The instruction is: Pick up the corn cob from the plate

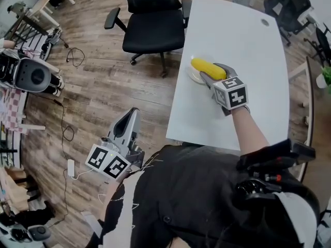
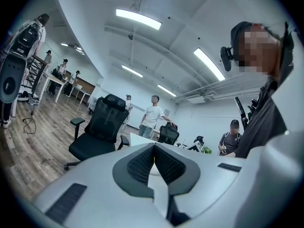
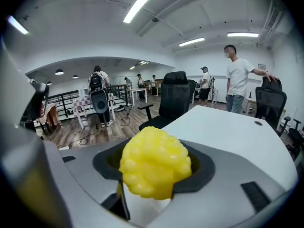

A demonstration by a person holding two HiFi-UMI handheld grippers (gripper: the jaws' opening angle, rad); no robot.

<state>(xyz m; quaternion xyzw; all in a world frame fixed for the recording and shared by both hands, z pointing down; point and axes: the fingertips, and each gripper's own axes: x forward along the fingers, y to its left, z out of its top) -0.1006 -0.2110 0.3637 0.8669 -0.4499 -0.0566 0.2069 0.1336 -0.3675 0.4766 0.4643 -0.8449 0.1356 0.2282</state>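
Two grippers are showing in the head view. Right gripper (image 1: pixel 213 74) is clamping the corn cob (image 1: pixel 204 66): its jaws are pressing on both sides of the yellow cob, whose rounded end is filling the gap between them in the right gripper view. Cob is lying roughly level, sticking out leftward from the jaws, directly over the small white plate (image 1: pixel 191 76) near the left edge of the white table (image 1: pixel 243 40). Cannot tell whether the cob is touching the plate or hanging just above it. Left gripper (image 2: pixel 154 152) is hanging off the table, over the wooden floor (image 1: pixel 103 87) beside the person's torso. Its jaws are pressing together with nothing between them. Black office chair (image 1: pixel 155 27) is standing on the floor just beside the table's left edge, near the plate.
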